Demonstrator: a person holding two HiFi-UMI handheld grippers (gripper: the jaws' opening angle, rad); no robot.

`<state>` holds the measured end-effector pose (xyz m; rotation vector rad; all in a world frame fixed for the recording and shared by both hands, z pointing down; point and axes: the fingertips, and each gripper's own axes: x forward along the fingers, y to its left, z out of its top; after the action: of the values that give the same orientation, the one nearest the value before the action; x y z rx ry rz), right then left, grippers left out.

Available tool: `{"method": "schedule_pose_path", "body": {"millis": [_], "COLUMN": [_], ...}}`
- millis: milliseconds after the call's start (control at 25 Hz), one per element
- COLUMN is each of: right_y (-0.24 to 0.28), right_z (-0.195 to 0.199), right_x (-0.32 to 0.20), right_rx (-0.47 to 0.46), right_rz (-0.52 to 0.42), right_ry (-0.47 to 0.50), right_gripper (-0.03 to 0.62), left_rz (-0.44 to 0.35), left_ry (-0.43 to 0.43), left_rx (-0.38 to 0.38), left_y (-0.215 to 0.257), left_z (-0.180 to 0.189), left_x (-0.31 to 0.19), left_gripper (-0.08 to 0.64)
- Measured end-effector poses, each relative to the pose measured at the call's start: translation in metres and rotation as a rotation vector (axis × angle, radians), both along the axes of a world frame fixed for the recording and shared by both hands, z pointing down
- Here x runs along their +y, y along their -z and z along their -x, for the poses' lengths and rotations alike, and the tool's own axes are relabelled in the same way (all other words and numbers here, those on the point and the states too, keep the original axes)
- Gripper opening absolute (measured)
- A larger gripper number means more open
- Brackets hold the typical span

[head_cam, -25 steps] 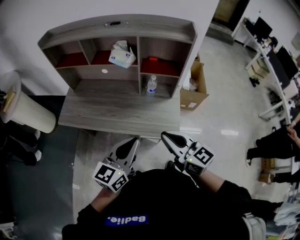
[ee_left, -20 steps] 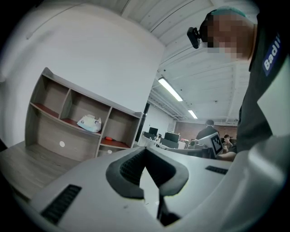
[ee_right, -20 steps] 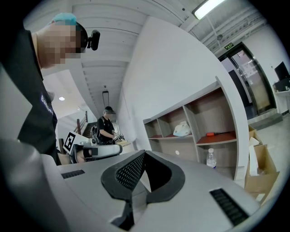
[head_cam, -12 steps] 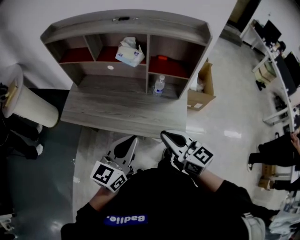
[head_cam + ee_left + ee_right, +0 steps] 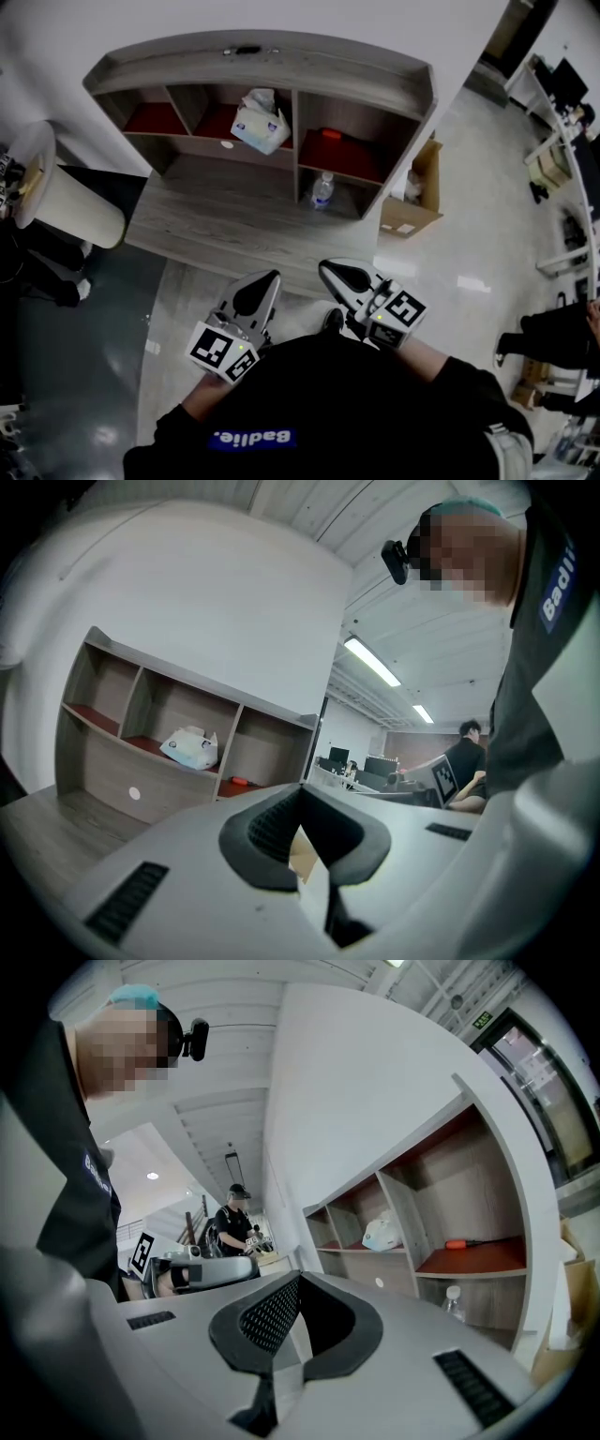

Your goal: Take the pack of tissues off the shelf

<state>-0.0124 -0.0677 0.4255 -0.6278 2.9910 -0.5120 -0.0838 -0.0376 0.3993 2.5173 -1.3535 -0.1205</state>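
Tissue pack (image 5: 261,122), white, soft, bluish print

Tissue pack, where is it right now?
In the head view, the tissue pack sits in the shelf's upper middle compartment, above and left of the water bottle.

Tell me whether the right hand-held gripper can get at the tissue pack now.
Probably not yet: the right hand-held gripper is shut and held well short of the shelf. Nothing blocks the tissue pack.
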Motion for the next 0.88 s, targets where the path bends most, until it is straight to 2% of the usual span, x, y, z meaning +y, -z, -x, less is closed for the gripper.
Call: {"method": "schedule_pose_path", "body": {"millis": [520,720,880], "right_y": [-0.01,-0.008,-0.008], "right_z": [-0.046,-0.059,-0.064], "right_x": [-0.049,-0.065,-0.072], "right_rx": [-0.009,-0.031,-0.017], "right_rz": [0.021,0.067,0.065], "right_ry": [0.081,0.048,0.02], "right_gripper": [0.026,0.026,0.026], "left_rz": [0.014,0.023,-0.002], "left_ry": [0.094,0.098,0.124], "left_rx": [-0.015,-0.016,-0.063], "left_y": [-0.006,-0.01,-0.005], "left_z": [-0.044,-0.056,-0.042], "left_x": [-0.048,-0.056,-0.071], "left_gripper": [0.002,0.002,0.002]}}
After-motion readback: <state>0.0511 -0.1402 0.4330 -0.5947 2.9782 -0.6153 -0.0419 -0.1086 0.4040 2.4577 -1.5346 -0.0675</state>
